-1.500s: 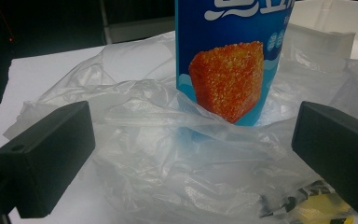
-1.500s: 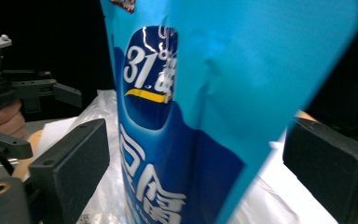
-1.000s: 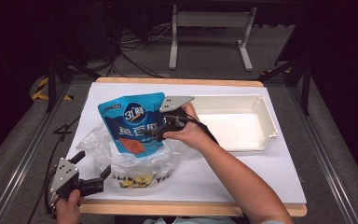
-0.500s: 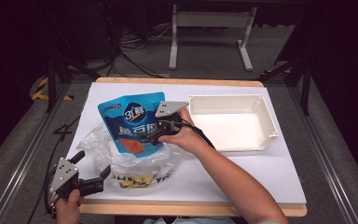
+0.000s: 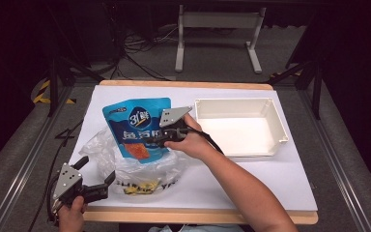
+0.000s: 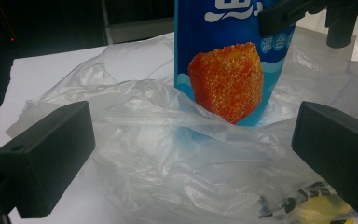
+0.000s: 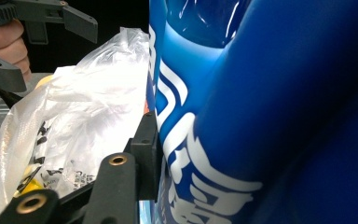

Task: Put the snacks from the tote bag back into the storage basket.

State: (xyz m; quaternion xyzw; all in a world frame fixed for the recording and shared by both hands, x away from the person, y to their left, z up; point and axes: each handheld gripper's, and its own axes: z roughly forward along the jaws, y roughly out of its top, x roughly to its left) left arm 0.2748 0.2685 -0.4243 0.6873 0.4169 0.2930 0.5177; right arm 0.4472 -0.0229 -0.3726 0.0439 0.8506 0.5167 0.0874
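Right gripper [image 5: 162, 137]: clamped on right edge of blue pouch [image 5: 139, 125], one black jaw flat against the glossy film in the right gripper view. Pouch held upright, tilted a little, lower end sunk in the mouth of the clear bag [image 5: 140, 164]. Pouch film smooth and shiny, white lettering, orange crumbed block printed low on the front [image 6: 226, 79].

Left gripper [image 5: 96, 186]: jaws wide apart, gripping nothing, just beside the bag's near-left corner at the table's [image 5: 290, 193] front edge. Bag rim between and beyond the jaws in the left gripper view.

Bag: thin crinkled plastic, heaped in soft folds, black print and a yellow patch near its front [image 6: 324, 207]. Lies left of centre on white table cover.

Tray [image 5: 275, 128]: white, rectangular, stiff walls, just right of right hand [image 5: 193, 142], apart from bag. Open cover in front of tray and along right side; narrow strip behind pouch. Wooden rim at front edge.
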